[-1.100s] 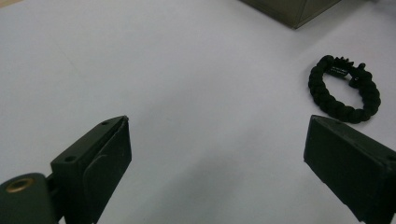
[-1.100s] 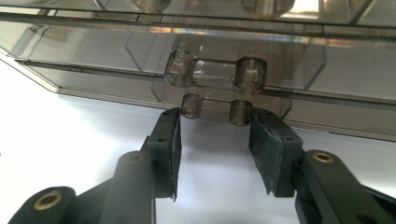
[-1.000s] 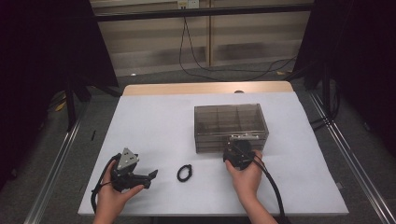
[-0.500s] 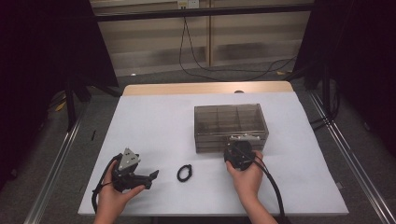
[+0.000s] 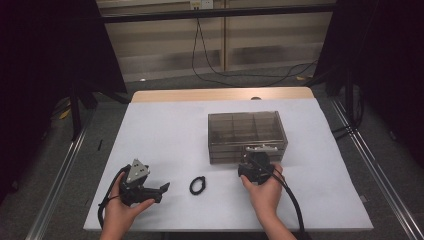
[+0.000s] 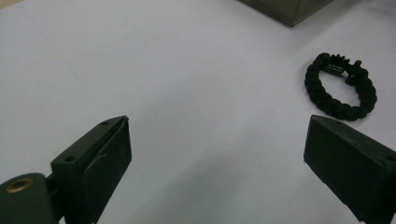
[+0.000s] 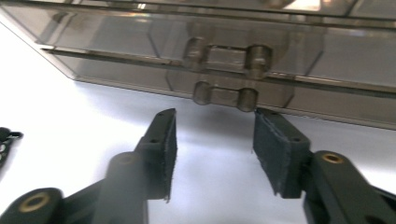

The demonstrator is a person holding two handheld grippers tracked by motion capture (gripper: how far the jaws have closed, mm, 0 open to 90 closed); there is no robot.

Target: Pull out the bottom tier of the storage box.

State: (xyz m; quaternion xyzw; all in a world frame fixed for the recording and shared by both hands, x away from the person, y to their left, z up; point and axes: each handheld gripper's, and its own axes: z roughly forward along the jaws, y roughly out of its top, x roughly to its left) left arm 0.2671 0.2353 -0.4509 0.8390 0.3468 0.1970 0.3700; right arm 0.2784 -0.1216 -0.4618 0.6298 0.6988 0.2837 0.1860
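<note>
Right gripper (image 7: 212, 154) parked at the front wall of the smoky translucent compartment box (image 5: 246, 131), jaws half apart, just opened a little, nothing between them, aimed at the latch (image 7: 226, 74) at twelve o'clock. Box sits right of centre on the white table (image 5: 160, 135). Likely light, rigid, slick plastic; brittle at the hinge tabs. Best taken at the latch lip, pinched gently. Left gripper (image 6: 219, 158) spread wide and empty; braided black bracelet (image 6: 340, 86) at one o'clock from it, soft, easy to pinch.
</note>
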